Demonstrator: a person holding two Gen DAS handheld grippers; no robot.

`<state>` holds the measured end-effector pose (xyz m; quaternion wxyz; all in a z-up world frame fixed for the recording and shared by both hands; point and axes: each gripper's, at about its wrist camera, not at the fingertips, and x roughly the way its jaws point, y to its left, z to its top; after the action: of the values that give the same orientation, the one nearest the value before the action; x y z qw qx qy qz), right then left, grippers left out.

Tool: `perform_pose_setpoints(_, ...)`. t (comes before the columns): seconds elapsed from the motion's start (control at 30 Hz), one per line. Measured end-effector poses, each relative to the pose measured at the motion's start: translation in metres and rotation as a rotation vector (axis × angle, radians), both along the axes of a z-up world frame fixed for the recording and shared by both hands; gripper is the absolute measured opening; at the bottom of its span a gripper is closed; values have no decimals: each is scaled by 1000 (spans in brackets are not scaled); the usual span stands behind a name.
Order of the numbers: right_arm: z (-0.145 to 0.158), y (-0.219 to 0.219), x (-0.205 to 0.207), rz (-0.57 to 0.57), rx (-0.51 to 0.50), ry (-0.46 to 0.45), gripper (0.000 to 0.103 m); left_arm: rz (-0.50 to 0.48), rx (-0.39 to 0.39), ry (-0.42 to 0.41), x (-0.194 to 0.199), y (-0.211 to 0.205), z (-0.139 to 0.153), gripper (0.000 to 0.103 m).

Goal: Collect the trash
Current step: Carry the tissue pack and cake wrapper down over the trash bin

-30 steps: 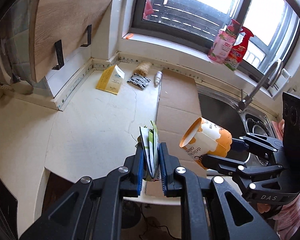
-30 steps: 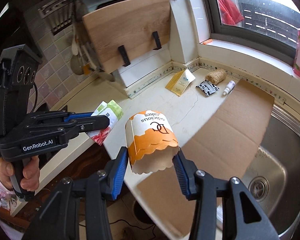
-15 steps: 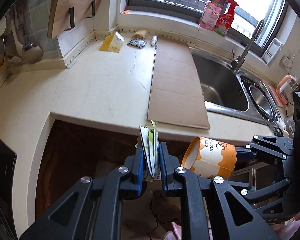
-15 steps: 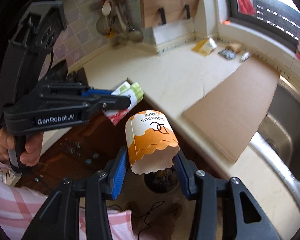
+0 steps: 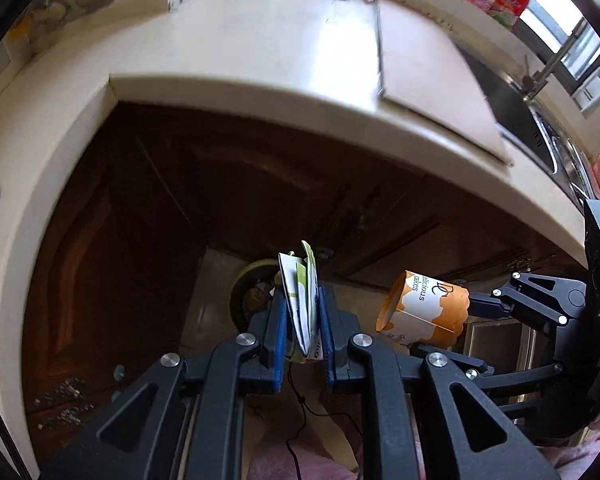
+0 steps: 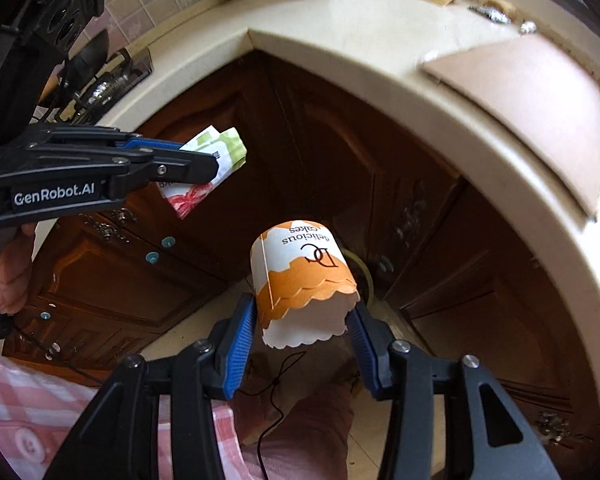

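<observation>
Wrapper (image 5: 302, 304) edge-on from left wrist; right wrist shows its red print, perhaps flowers.

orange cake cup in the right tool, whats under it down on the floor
Below the orange cake cup, a round bin stands on the floor by the dark cabinet doors. The cup and the folded wrapper cover most of it, so its contents can't be made out.

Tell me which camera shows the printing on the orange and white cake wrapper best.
The right wrist view: the cake wrapper sits centred and close, its "delicious cakes" lettering facing the lens, upside down. The left wrist view shows the same wrapper smaller, side-on at the right, with the lettering only partly legible.
</observation>
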<state>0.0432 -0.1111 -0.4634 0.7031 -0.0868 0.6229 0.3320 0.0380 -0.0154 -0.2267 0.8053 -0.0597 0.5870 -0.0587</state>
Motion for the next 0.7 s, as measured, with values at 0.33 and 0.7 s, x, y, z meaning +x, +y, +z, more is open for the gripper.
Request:
perform_pose_setpoints(0.33, -100, 13, 3, -102, -44, 73, 47, 103, -77, 131, 12, 25, -135, 13)
perform_pose_setpoints(0.7, -187, 62, 16, -55, -137, 118, 56, 185, -87, 297, 26, 39, -279, 35)
